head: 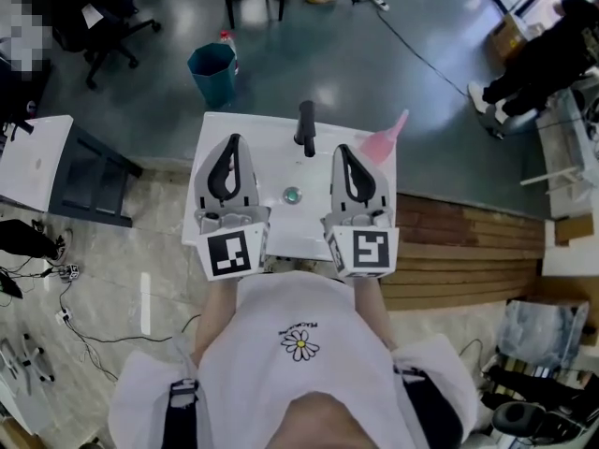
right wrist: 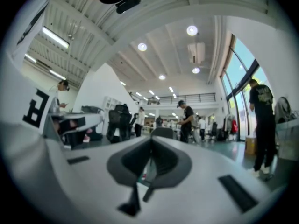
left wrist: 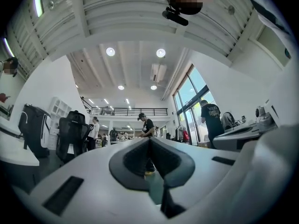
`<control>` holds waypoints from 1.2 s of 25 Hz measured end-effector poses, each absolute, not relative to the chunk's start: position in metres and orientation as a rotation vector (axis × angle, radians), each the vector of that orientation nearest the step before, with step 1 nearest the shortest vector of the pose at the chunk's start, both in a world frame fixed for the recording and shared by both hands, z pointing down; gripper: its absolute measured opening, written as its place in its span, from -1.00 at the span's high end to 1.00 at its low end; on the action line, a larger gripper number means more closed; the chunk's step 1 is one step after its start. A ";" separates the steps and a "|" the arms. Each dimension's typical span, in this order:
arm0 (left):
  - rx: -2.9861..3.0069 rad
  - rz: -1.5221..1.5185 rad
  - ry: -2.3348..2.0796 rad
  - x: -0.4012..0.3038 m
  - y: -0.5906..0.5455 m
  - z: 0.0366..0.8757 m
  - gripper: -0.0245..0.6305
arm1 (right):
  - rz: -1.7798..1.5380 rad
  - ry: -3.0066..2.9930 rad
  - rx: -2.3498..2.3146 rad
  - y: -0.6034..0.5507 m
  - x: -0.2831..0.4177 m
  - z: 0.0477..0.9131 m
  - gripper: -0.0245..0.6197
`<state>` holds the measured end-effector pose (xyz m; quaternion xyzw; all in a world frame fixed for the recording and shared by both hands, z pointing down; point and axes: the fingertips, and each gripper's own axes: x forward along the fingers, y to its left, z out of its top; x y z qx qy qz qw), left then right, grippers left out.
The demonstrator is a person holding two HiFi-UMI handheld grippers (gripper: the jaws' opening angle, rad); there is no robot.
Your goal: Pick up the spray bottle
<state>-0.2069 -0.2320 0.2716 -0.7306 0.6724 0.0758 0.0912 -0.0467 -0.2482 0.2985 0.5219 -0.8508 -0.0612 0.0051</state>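
Observation:
A small white table (head: 281,237) stands in front of me in the head view. At its far right corner lies the pink spray bottle (head: 385,141), tapered tip pointing away, its near part hidden behind my right gripper (head: 343,150). A black upright handle-like thing (head: 305,127) stands at the far middle, and a small teal round thing (head: 292,195) lies between the grippers. My left gripper (head: 231,140) hangs over the table's left side. Both grippers point away from me with jaws together and nothing between them, as the left gripper (left wrist: 149,140) and the right gripper (right wrist: 152,139) show in their own views.
A teal waste bin (head: 213,71) stands on the floor beyond the table. A second white table (head: 36,162) is at the left, with a black office chair (head: 94,17) behind it. Wooden boards (head: 468,251) lie to the right. A person (head: 547,59) stands at the far right.

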 end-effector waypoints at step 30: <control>-2.632 0.222 1.371 0.008 -0.259 0.280 0.87 | -0.109 -2.130 2.313 -0.186 0.161 0.309 0.83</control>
